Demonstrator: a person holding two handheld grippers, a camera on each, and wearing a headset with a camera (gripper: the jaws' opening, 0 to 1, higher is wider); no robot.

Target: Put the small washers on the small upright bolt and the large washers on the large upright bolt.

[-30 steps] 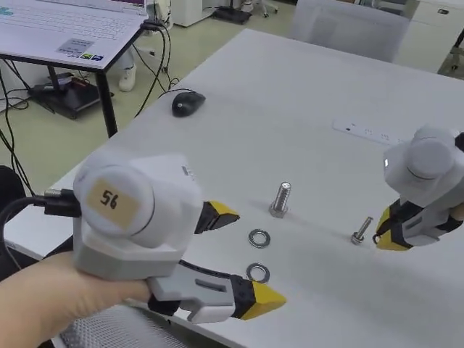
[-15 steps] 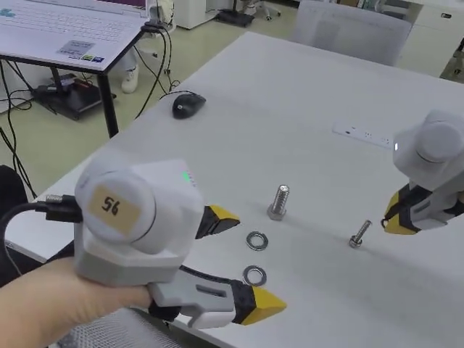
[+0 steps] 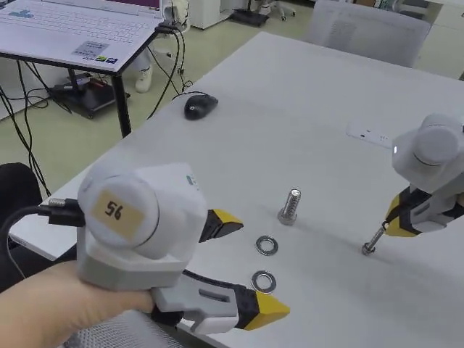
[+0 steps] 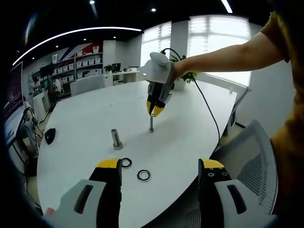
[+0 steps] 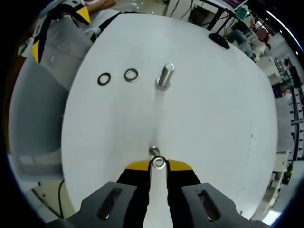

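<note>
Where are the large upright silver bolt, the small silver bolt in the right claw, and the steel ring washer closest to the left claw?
large upright silver bolt (image 3: 290,206): head view, mid-shank.
small silver bolt (image 3: 375,239): head view, middle of the tilted shank.
steel ring washer (image 3: 254,280): head view, left side of the ring.

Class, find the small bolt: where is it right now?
In the head view the small bolt is on the right side of the table, head down, its top pinched in the right tool, with the large bolt to its left.
</note>
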